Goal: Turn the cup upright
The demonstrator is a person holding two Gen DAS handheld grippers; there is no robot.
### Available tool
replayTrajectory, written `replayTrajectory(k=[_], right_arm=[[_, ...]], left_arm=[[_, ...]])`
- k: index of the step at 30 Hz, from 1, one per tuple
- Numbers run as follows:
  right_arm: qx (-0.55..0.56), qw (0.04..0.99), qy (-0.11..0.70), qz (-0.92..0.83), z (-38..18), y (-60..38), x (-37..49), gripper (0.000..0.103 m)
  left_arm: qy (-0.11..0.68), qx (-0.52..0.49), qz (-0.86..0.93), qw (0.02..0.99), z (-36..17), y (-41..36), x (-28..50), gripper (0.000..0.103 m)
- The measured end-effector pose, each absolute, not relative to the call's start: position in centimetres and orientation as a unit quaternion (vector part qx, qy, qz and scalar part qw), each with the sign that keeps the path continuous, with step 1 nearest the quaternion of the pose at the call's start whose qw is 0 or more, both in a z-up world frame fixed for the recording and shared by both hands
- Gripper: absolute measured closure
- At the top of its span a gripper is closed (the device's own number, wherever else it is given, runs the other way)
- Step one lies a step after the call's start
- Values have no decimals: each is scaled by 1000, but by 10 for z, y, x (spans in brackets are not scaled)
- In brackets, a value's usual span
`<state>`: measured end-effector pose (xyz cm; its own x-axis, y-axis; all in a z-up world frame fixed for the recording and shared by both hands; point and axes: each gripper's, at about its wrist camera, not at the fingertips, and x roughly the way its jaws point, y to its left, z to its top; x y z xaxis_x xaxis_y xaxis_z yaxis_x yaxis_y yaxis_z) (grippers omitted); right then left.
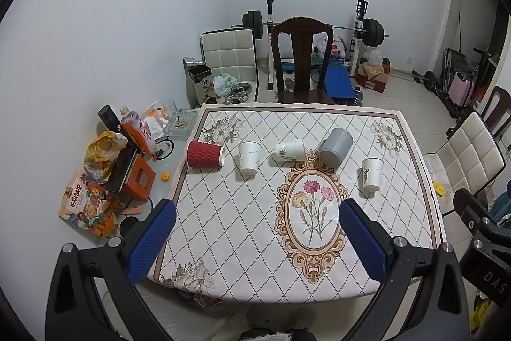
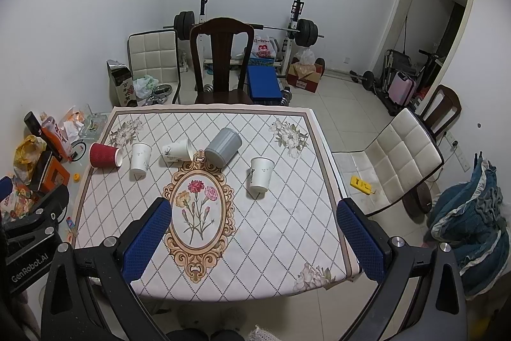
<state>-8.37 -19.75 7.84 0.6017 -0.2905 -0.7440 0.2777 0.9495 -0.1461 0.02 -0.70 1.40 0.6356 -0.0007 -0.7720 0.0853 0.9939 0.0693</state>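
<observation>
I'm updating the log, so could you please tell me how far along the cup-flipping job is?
Done: two white paper cups, one second from the left and one at the right, stand upright. In hand: nothing; the left gripper and right gripper hover over the near table edge, jaws open. Left: the red cup, the middle white cup and the grey cup lie on their sides.

Both grippers, left gripper (image 1: 257,240) and right gripper (image 2: 254,240), look alike: black frames, blue textured pads, silver screws; lower-left lettering perhaps "GenRobot.AI".
</observation>
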Motion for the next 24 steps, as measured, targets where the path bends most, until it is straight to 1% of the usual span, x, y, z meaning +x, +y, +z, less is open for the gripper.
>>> replayTrajectory(k=[24], right_arm=[[-5, 896, 415, -157, 79, -198, -85, 0]], left_arm=[[424, 50, -24, 904, 16, -12, 1, 0]])
